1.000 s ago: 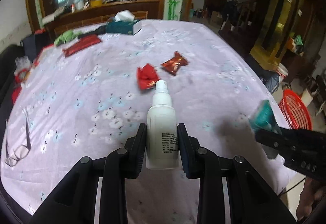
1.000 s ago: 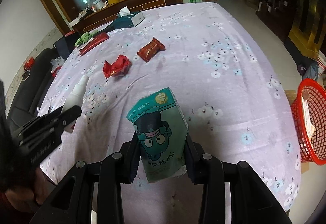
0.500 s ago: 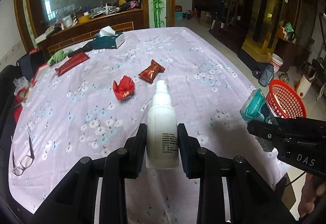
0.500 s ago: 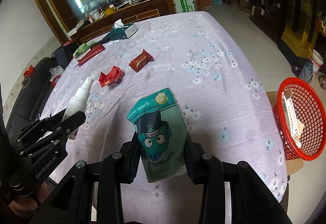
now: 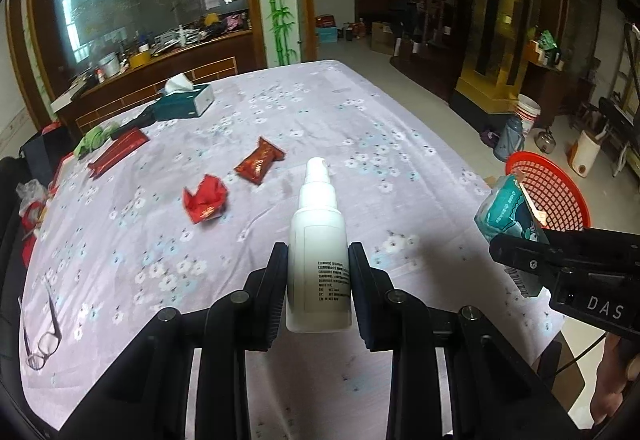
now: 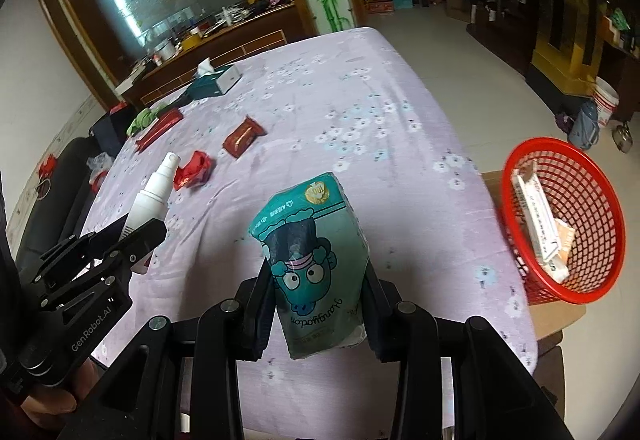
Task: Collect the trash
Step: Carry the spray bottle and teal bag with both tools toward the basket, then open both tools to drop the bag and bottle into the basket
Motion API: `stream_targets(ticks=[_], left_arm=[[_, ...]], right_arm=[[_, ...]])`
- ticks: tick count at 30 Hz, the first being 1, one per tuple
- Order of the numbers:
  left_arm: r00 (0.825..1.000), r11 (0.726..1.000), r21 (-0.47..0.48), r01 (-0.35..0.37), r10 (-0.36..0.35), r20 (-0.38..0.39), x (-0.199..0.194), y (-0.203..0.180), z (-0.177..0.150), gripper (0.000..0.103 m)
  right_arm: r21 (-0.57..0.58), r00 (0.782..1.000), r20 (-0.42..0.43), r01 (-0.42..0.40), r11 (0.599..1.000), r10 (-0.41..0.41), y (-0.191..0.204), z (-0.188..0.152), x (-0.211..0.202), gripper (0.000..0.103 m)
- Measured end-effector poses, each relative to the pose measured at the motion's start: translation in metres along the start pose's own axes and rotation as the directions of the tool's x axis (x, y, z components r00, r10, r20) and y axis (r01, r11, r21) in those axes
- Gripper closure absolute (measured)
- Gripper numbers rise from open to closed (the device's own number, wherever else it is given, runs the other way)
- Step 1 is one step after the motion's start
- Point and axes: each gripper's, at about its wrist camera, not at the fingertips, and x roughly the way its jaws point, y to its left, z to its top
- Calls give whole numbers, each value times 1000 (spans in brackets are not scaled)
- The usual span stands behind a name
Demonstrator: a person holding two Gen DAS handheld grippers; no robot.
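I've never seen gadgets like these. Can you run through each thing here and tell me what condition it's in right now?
left gripper: shut on the white spray bottle.
white spray bottle: held upright above the table.
right gripper: shut on the teal packet.
teal packet: clamped, held up.
red basket: beside the table, holds trash.
red wrapper: crumpled, on the table.
brown wrapper: lying flat.
tissue box: tissue sticking out.
glasses: unfolded.

Basket (image 6: 576,175) right of table (image 6: 360,111), wrappers (image 5: 259,163) on it.
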Motion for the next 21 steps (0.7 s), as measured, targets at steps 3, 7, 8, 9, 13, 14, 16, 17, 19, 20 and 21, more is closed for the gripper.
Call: stream_targets(ticks=[3, 7, 8, 9, 13, 14, 16, 17, 19, 20, 21], left_arm=[[1000, 1000, 21, 18, -18, -2, 5, -14, 4, 74], [999, 998, 53, 46, -46, -3, 11, -35, 11, 74], [999, 997, 57, 53, -52, -5, 13, -40, 12, 74], [998, 996, 63, 61, -60, -6, 14, -45, 14, 74], [994, 990, 96, 106, -106, -10, 20, -73, 23, 74], [993, 988, 103, 117, -116, -12, 22, -77, 26, 74], [987, 980, 122, 159, -158, -17, 24, -94, 32, 74], [983, 974, 133, 185, -184, -22, 26, -106, 37, 74], [974, 961, 156, 227, -225, -32, 29, -126, 44, 74], [970, 956, 162, 243, -241, -37, 31, -133, 46, 74], [964, 949, 171, 265, -261, -43, 33, -145, 50, 74]], right_arm=[[23, 1000, 5, 14, 1000, -15, -15, 1, -5, 62], [62, 999, 14, 38, 997, -39, -39, 2, -12, 62], [73, 999, 16, 43, 996, -44, -45, 3, -14, 62], [85, 998, 19, 50, 995, -52, -52, 4, -17, 62], [144, 996, 34, 71, 987, -76, -83, 8, -28, 62], [158, 996, 37, 77, 984, -84, -92, 9, -30, 62], [196, 993, 45, 97, 976, -107, -114, 13, -38, 62], [215, 992, 50, 105, 971, -119, -125, 14, -42, 62], [256, 987, 59, 128, 958, -148, -151, 17, -51, 62], [269, 986, 61, 135, 954, -157, -158, 19, -55, 62], [287, 984, 65, 142, 947, -167, -170, 21, -59, 62]])
